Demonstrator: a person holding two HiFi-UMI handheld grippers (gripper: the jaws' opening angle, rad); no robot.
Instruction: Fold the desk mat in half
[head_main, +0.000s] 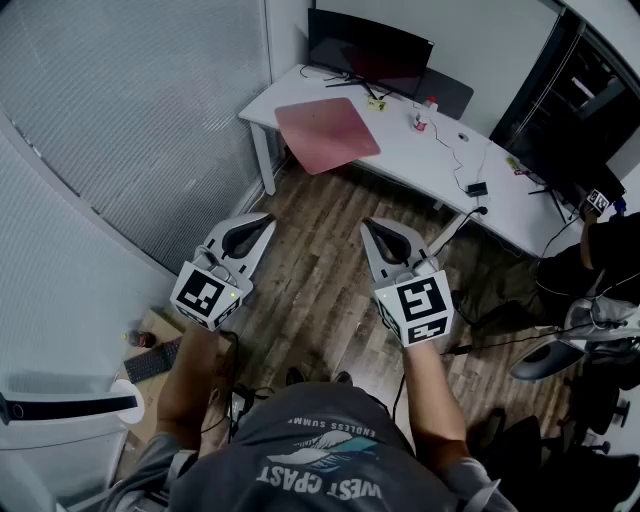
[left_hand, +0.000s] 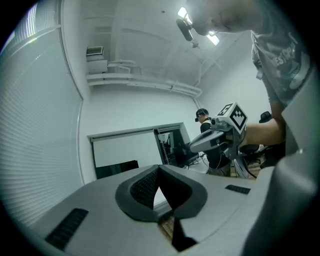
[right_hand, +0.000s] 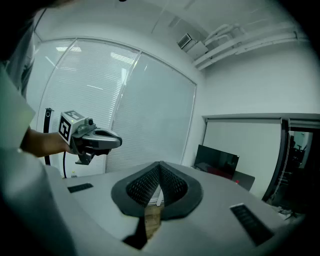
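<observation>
1. Head view: the flat pink-red rectangular desk mat (head_main: 328, 133) lies unfolded on the long white tabletop (head_main: 450, 165). One of its corners hangs over the near edge, and it sits in front of a black monitor (head_main: 370, 48). The left tool (head_main: 266, 220) and right tool (head_main: 369, 226) are held above the wooden floor (head_main: 310, 290), well apart from the mat.
2. Left gripper view: its jaws are pressed together with nothing between them. The right tool shows beyond.
3. Right gripper view: its jaws are likewise closed and empty. The left tool shows before pale window blinds (right_hand: 150, 110).
</observation>
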